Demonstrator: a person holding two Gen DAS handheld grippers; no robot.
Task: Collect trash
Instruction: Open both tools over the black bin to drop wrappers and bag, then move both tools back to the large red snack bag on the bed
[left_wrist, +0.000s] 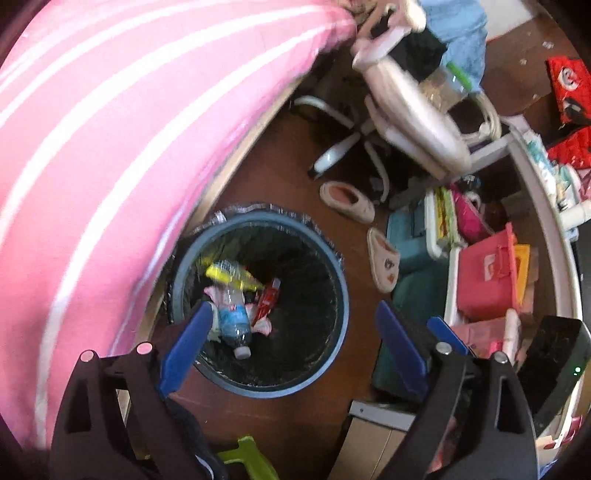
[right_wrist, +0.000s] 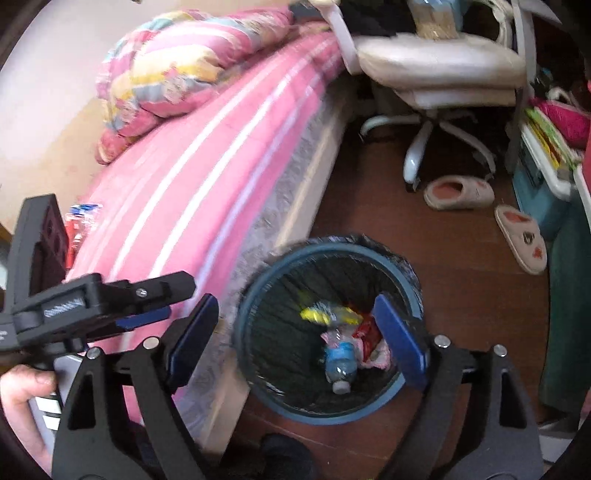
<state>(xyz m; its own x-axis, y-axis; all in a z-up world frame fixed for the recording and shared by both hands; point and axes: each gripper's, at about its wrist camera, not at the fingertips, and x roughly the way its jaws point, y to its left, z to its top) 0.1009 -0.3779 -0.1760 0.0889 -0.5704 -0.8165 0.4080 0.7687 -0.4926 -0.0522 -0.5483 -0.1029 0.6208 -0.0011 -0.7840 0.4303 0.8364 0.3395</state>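
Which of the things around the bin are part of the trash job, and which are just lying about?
Job:
bin
bottle inside it
red wrapper inside it
left hand-held gripper, open
right hand-held gripper, open

Lying about:
slippers
chair
bed
quilt

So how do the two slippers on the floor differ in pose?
The far slipper lies crosswise beside the chair base, its pinkish inside facing the camera; the near slipper points roughly away from the chair, toward the trash bin side, showing its top with a small printed figure. The far one sits closer to the chair, the near one closer to the teal box. Both are beige, upright on the wooden floor, apart from each other.
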